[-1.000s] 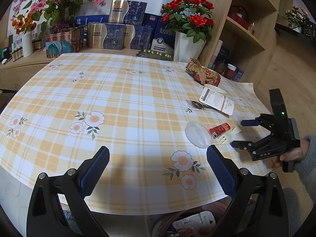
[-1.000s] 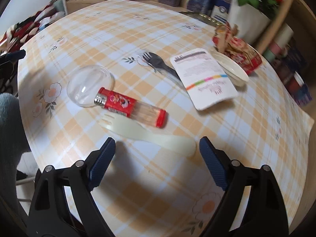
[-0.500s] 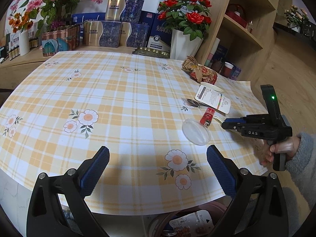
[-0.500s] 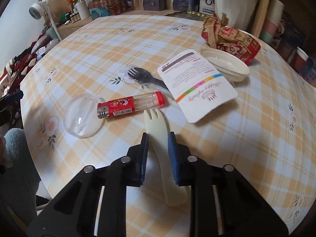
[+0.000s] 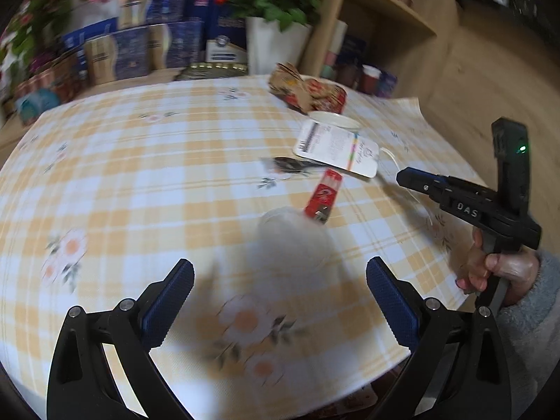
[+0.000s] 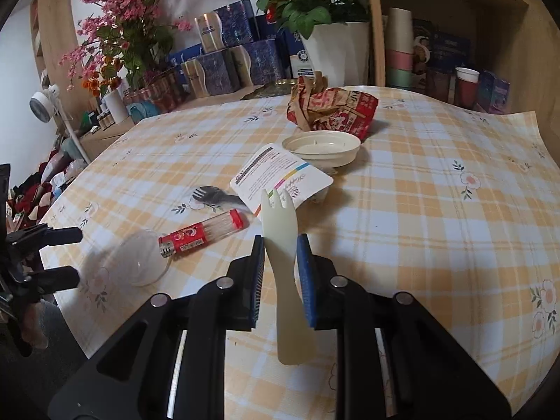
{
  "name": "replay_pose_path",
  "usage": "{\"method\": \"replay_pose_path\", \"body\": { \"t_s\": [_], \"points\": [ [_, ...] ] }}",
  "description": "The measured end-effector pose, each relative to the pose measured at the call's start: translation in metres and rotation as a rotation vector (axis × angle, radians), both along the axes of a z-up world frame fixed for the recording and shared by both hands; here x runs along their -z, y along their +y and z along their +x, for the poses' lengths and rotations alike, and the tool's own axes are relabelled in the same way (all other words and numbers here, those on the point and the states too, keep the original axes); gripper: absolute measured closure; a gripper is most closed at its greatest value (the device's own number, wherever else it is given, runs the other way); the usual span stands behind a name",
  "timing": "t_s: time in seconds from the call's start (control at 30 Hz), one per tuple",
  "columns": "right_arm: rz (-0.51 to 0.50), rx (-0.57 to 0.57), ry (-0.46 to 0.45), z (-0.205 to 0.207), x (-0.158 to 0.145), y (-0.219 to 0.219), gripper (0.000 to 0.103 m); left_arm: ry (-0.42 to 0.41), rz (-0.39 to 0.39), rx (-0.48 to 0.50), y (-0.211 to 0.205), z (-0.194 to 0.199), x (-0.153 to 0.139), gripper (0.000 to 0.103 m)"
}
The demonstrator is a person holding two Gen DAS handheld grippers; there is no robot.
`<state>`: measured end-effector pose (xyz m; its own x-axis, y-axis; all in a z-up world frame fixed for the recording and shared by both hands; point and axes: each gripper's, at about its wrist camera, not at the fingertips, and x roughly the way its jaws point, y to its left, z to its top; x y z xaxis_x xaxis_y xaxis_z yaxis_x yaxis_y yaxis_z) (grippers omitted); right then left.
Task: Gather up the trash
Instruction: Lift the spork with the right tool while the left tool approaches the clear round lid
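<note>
**Pale fork clamped and clear of the cloth**

The cream plastic fork (image 6: 285, 266) sits between the pads of the right gripper (image 6: 280, 262), whose jaws have just been closing and now pinch its handle near the middle, tines pointing away, with the butt end hanging free below. It looks lifted off the worktop (image 6: 437, 217). It should be very light and fairly stiff, but smooth, so a narrow mid-handle hold may let it swivel; a firm squeeze is safe, since it is unlikely to crack.

Just beyond it lie a red tube (image 6: 201, 234), a clear round lid (image 6: 140, 262) touching the tube's cap end, a dark fork (image 6: 217, 197) partly under a white printed packet (image 6: 280, 173), a shallow cream dish (image 6: 320, 145) and a crumpled red paper bag (image 6: 332, 108).

The left gripper (image 5: 280, 290) hovers wide open and empty, above the clear lid, judging by its own blurred view.
</note>
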<state>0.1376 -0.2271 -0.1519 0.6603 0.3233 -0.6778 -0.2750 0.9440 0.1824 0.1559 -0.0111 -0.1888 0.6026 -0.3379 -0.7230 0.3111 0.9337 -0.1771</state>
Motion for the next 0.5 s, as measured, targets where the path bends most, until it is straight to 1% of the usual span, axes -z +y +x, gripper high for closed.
{"method": "replay_pose_path", "body": {
  "t_s": [0.1,0.2,0.4,0.43,0.47,0.5],
  "points": [
    [0.006,0.006,-0.024,-0.004,-0.003,-0.002,0.081,0.018,0.076,0.030,-0.025,0.017,0.007,0.007],
    [0.002,0.005,-0.036,-0.006,-0.003,-0.001,0.081,0.037,0.175,0.028,-0.041,0.029,0.016,0.007],
    [-0.013,-0.009,-0.065,-0.011,-0.005,0.003,0.081,0.080,0.255,-0.032,-0.050,0.049,0.029,0.007],
    [-0.013,-0.012,-0.068,-0.012,-0.005,0.003,0.096,0.091,0.261,-0.038,-0.050,0.051,0.032,0.009],
    [-0.022,-0.014,-0.069,-0.013,-0.004,0.004,0.096,0.099,0.266,-0.042,-0.050,0.052,0.034,0.011],
    [-0.026,-0.016,-0.068,-0.013,-0.004,0.005,0.096,0.104,0.251,-0.043,-0.048,0.053,0.035,0.014]
  ]
}}
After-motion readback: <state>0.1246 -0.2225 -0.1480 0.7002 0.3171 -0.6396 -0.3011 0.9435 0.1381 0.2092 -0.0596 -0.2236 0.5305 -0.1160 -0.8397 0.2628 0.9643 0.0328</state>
